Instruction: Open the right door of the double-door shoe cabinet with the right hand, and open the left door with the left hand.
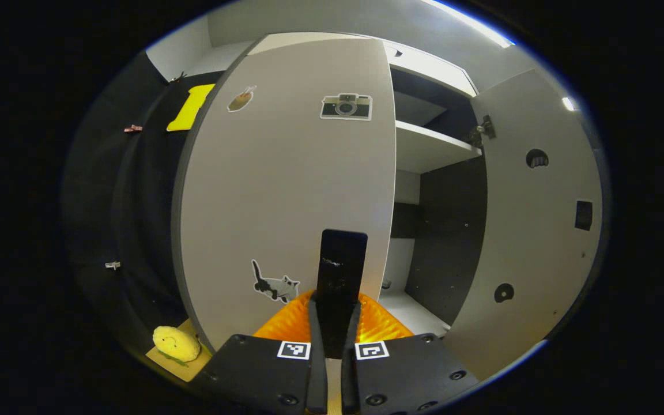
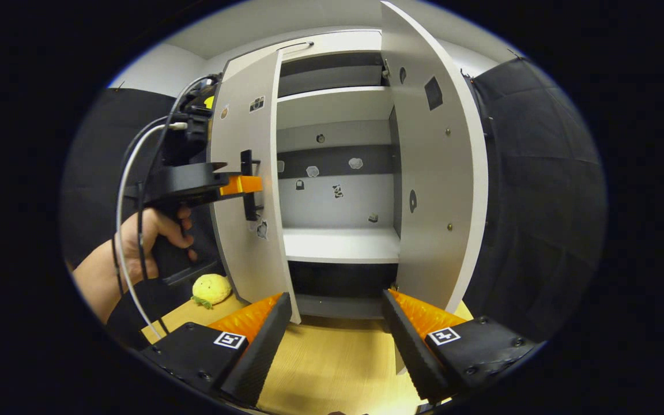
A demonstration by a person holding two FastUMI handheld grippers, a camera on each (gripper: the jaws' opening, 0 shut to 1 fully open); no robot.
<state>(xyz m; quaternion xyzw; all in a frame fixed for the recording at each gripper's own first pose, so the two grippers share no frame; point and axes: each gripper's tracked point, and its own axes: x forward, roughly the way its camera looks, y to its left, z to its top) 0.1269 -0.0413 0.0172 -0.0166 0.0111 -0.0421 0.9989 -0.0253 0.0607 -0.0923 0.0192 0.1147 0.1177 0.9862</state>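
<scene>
The white shoe cabinet [image 2: 338, 109] stands with both doors swung outward. In the left gripper view, the left door [image 1: 286, 190], with camera and cat stickers, is right in front, partly open. My left gripper [image 1: 335, 305] is shut on that door's black vertical handle [image 1: 340, 271]. The right door [image 1: 534, 230] stands wide open, showing its inner face. In the right gripper view, my right gripper [image 2: 336, 297] hangs open and holds nothing, low in front of the gap between the left door [image 2: 248, 190] and the right door [image 2: 433, 190]. The left gripper [image 2: 240, 184] grips the handle [image 2: 248, 184] there.
A person's hand [image 2: 147, 236] holds the left gripper, with cables looping above it. A yellow plush toy [image 2: 211, 288] lies on the wooden table [image 2: 332, 363] left of the cabinet. Small items sit along the cabinet's back wall above the shelf [image 2: 340, 245]. Black cloth walls flank both sides.
</scene>
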